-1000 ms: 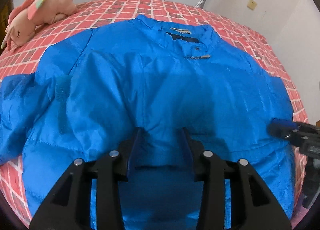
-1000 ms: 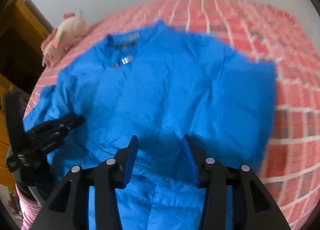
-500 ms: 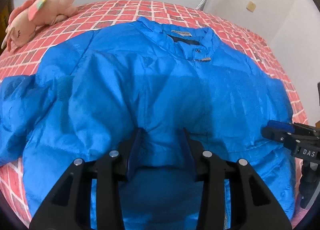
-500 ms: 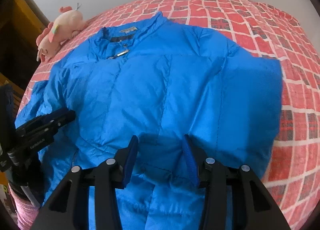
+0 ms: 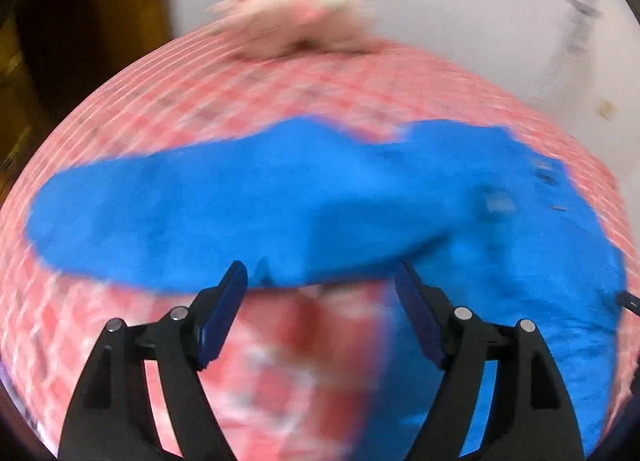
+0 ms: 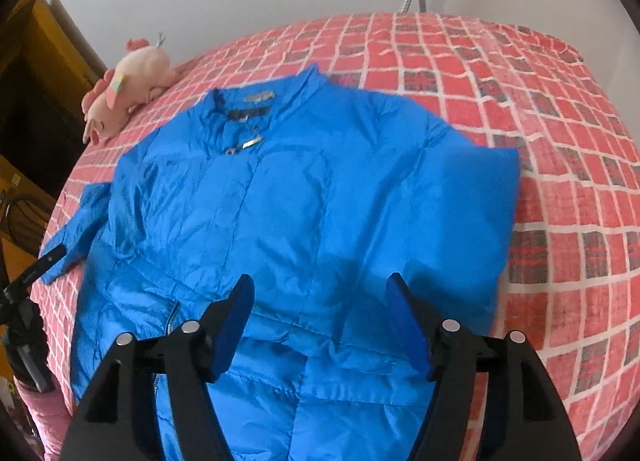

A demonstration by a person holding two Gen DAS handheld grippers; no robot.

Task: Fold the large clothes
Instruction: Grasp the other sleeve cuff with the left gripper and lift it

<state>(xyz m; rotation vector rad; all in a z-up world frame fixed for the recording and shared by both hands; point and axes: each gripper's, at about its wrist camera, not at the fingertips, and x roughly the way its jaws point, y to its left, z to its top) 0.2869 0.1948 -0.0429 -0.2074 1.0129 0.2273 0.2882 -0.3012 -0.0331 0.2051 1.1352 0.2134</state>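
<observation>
Both tongs spread, empty: left tongs [image 5: 320, 281] by the jacket [image 6: 304, 197] sleeve, right tongs [image 6: 320, 293] over its hem.

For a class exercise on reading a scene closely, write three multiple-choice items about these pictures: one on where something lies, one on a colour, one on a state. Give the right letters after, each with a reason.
1. Where is the pink plush toy relative to the jacket?
A. On top of its chest
B. On the bedspread beyond the collar, towards the far left corner
C. Tucked under the hem

2. What colour is the jacket?
A. Bright blue
B. Dark green
C. Grey

3. How does the right gripper stand?
A. Shut on the collar
B. Shut on a sleeve
C. Open, fingers apart over the lower front of the jacket

Answers:
1. B: the toy lies on the red checked bedspread past the collar, clear of the fabric.
2. A: the whole garment is bright blue in both views.
3. C: its two blue pads are spread wide with nothing pinched between them.
</observation>
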